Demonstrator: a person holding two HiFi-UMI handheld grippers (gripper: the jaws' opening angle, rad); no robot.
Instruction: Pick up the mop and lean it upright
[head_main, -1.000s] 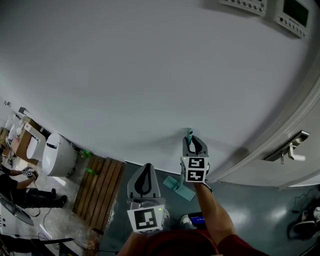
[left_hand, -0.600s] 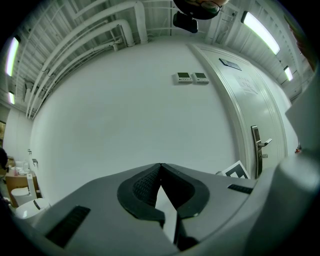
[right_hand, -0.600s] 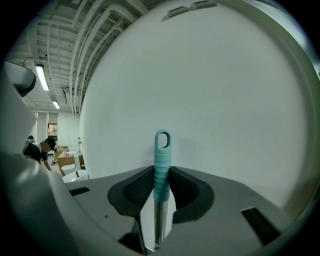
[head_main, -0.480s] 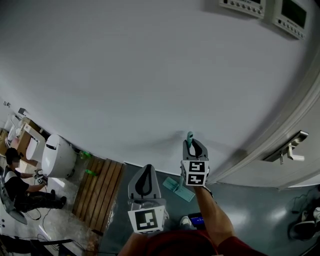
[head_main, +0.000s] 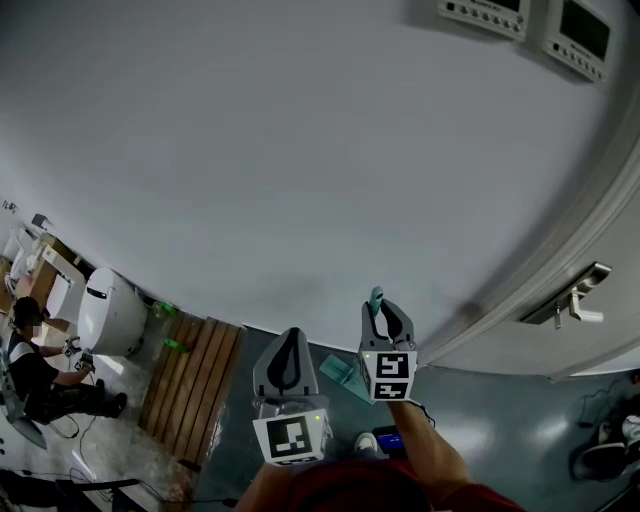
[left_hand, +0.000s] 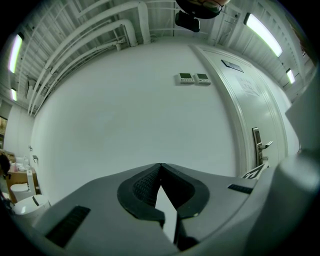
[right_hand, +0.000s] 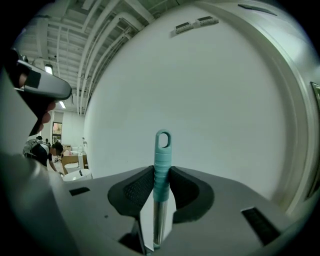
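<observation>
Right gripper pinching mop at its ribbed teal grip - long, stiff, probably light pole; head-heavy, may swing. Left gripper pressed together, empty.

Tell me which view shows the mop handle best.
The right gripper view: the handle stands close, clamped between the jaws. The head view shows only its teal tip, small. The left gripper view shows none of it.

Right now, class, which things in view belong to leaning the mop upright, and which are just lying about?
Job: teal-gripped metal-poled mop; right gripper clamping it; white wall.
Lying about: white toilet; wooden slatted pallet; silver door handle; idle left gripper.
</observation>
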